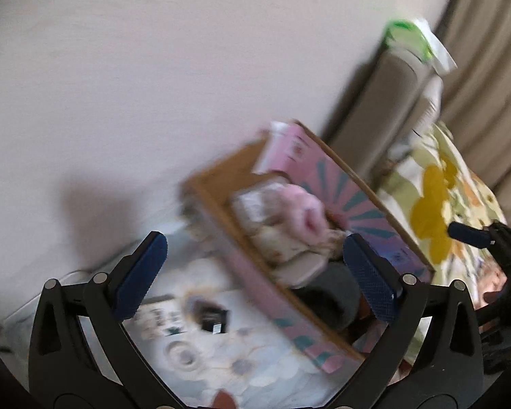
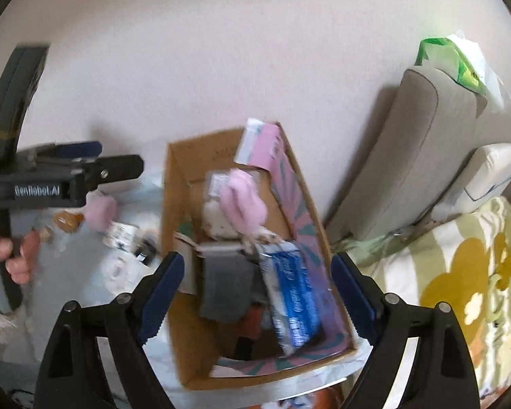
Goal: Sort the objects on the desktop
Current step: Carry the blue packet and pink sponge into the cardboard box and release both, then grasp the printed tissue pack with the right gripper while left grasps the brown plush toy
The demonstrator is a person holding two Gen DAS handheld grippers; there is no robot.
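Observation:
A cardboard box (image 2: 177,204) with a pink and teal lining stands on the floral table. It holds a pink plush toy (image 2: 243,201), a grey cloth (image 2: 226,283) and a blue and white pack (image 2: 294,300). My right gripper (image 2: 257,293) is open and empty above the box. My left gripper (image 1: 255,269) is open and empty over the box's (image 1: 218,204) left side; the plush (image 1: 301,211) lies beyond its fingertips. The left gripper (image 2: 95,163) also shows at the left of the right wrist view. Both views are blurred.
Left of the box lie a second pink plush (image 2: 100,213), an amber object (image 2: 66,221), a small label card (image 2: 121,235) and a small black item (image 1: 213,317). A beige sofa (image 2: 415,156) with a green bag (image 2: 449,61) and a flowered blanket (image 2: 460,272) stand right.

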